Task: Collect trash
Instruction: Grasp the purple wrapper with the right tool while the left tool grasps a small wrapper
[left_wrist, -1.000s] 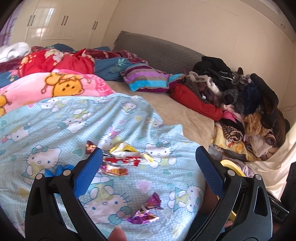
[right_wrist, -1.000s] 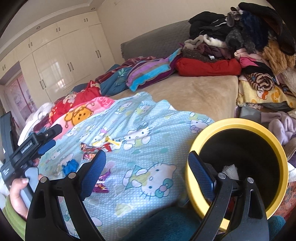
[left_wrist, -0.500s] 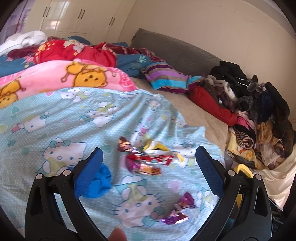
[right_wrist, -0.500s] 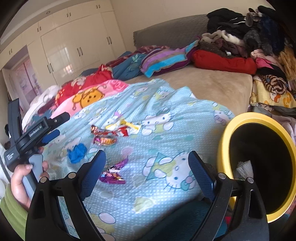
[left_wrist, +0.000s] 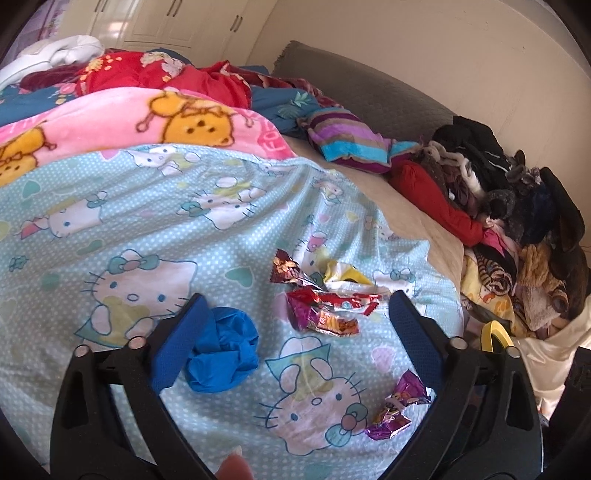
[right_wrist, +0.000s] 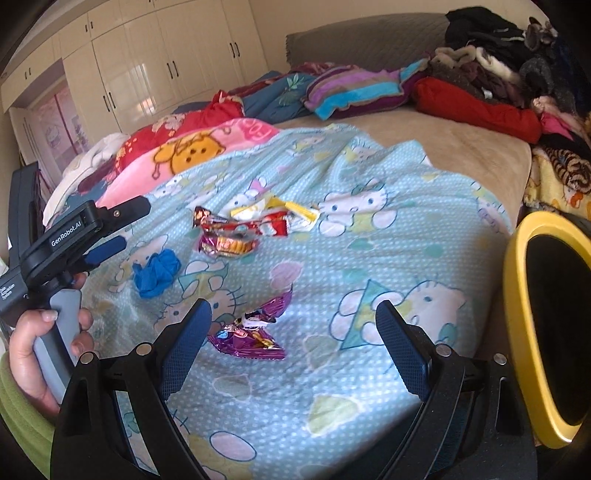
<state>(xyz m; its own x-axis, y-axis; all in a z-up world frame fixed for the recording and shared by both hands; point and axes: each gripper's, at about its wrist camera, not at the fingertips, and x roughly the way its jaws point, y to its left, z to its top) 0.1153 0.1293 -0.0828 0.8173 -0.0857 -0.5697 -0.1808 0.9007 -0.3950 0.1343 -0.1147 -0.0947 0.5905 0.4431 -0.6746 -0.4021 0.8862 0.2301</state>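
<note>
Bedroom: cream wardrobe along the back wall, grey headboard, heap of clothes on the far side of the bed. Light blue cartoon-cat sheet over a tan mattress cover; pink bear blanket and red bedding bunched behind it, striped pillow near the headboard.

Trash all on the blue sheet: crumpled blue glove, red and yellow wrappers in a cluster mid-sheet, purple foil wrapper apart from them, nearer the bed edge. Yellow-rimmed black bin at the bed's edge, right of the sheet.

Left gripper angled down over the sheet, jaws wide and just been narrowing a little; glove right beside the left finger, cluster between the fingers further out, nothing pinched. Seen from the right wrist: hand in a green sleeve wrapped round the grey handle, fingers aimed at the glove.

Right gripper angled down, jaws spread, purple wrapper between the tips near the left finger, not pinched.
</note>
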